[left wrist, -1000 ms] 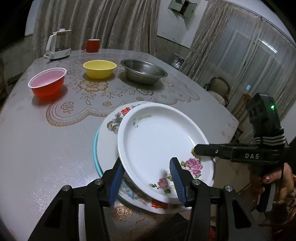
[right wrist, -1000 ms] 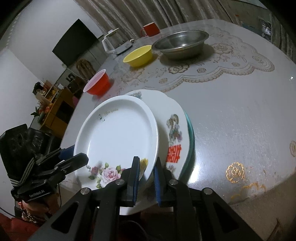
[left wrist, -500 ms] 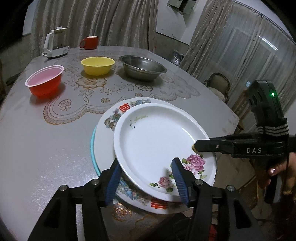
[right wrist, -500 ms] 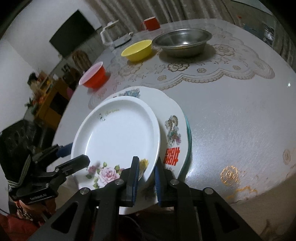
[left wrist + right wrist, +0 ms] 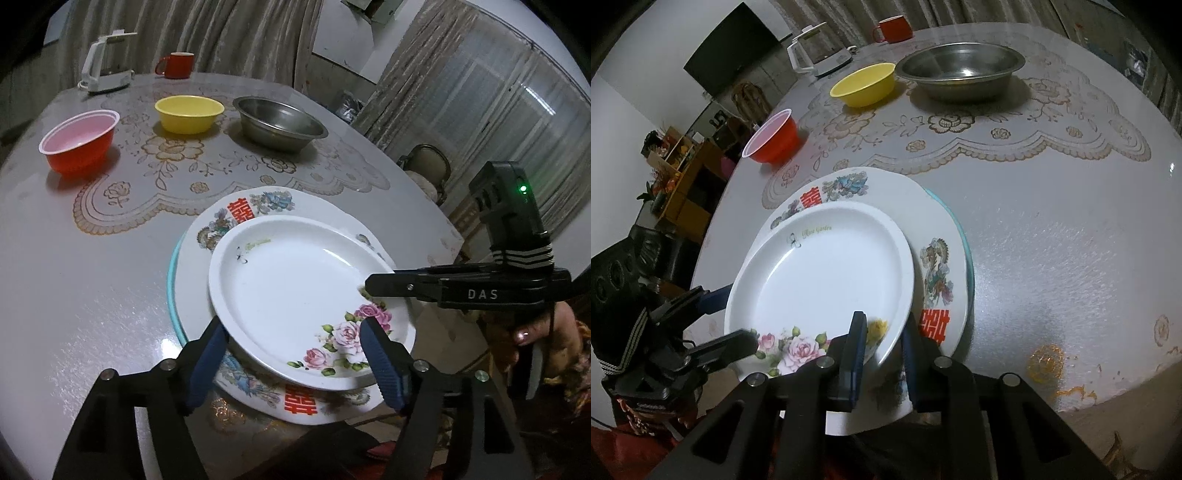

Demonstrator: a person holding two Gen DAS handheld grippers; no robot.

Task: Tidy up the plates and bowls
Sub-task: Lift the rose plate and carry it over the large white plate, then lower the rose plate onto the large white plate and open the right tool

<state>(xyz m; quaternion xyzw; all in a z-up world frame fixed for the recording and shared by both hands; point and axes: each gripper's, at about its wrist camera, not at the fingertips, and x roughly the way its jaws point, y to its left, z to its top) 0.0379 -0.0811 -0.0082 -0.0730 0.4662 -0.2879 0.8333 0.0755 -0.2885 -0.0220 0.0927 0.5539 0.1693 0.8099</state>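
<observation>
Left wrist view shows the left gripper (image 5: pixel 295 363) opening wide, letting go of the rose plate (image 5: pixel 295 295) (the right gripper (image 5: pixel 884 356) pinches its rim), so stacking looks nearly finished.

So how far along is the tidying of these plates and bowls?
The plates look nearly done: the rose plate lies on the red-lettered plate, over a teal-rimmed one. The left tool has just been opening and stands clear of its rim; the right tool straddles the other edge, barely parted. Left to do: the red bowl, yellow bowl and metal bowl stand separately.
</observation>
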